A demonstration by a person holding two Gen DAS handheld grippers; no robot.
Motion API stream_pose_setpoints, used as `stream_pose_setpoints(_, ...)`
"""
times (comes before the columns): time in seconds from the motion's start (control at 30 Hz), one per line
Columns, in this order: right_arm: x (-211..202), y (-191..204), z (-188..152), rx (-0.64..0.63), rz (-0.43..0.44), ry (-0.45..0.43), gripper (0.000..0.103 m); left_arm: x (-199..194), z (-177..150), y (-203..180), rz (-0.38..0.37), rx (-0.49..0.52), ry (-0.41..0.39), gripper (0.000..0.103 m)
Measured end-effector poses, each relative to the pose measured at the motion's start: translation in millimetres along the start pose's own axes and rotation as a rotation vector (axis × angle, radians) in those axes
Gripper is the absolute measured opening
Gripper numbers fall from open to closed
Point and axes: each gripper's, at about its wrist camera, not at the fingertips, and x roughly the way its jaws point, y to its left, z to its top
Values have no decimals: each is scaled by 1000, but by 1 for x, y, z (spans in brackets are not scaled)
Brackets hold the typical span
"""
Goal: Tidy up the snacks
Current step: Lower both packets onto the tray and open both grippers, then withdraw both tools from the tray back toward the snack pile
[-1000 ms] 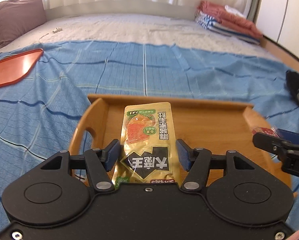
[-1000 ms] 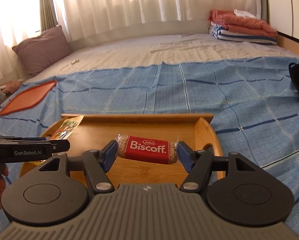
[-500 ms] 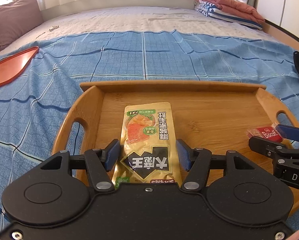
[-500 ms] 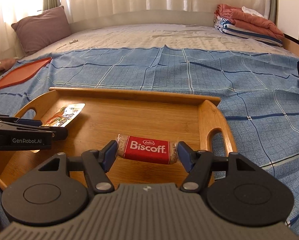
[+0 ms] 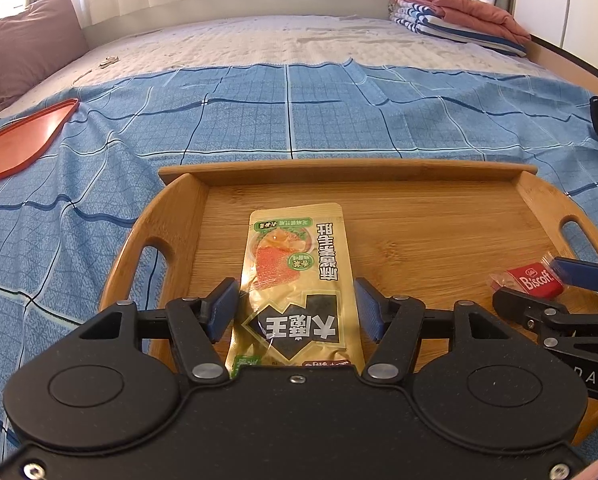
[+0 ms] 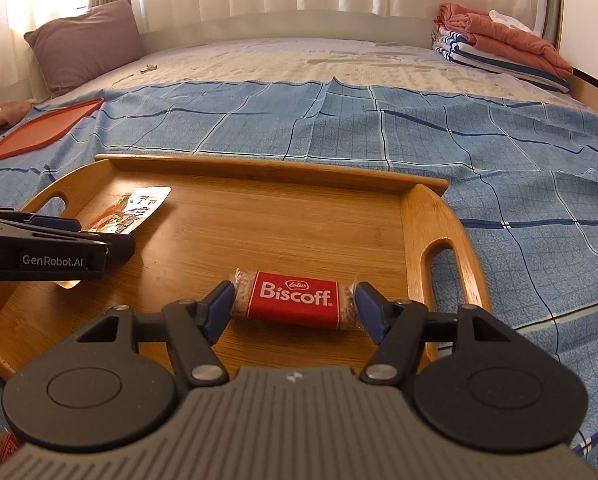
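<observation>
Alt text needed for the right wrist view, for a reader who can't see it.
The right gripper holds a red Biscoff biscuit pack by its ends over a wooden tray on a blue checked bedspread. At left, the left gripper holds a snack pouch over the tray.

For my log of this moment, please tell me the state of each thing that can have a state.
left gripper: shut on the yellow pouch, over the tray.
right gripper: shut on the Biscoff biscuit, wrapper sealed.
wooden tray: flat on the blue blanket.
orange lid: lying on the blanket.
</observation>
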Motion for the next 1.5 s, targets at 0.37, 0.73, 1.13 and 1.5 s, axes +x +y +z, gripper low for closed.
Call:
stream_pose_setpoints(0.37,-20,0,1,17,10,-14,91,-40,2,8,-44,20,-30,86)
stream_pose_setpoints(0.73,-113,14,2,-14,44,-127,102,-150,-15,10,-84,82,-151,93)
stream_pose_setpoints(1.13,-224,30,-38,-49,74,-221,103,-263,-72,14,-145,103,-256,97)
stream_pose_setpoints(1.5,-257,48,-102,-48,29,-261,103,-314,-140,17,-164,88,-332,100)
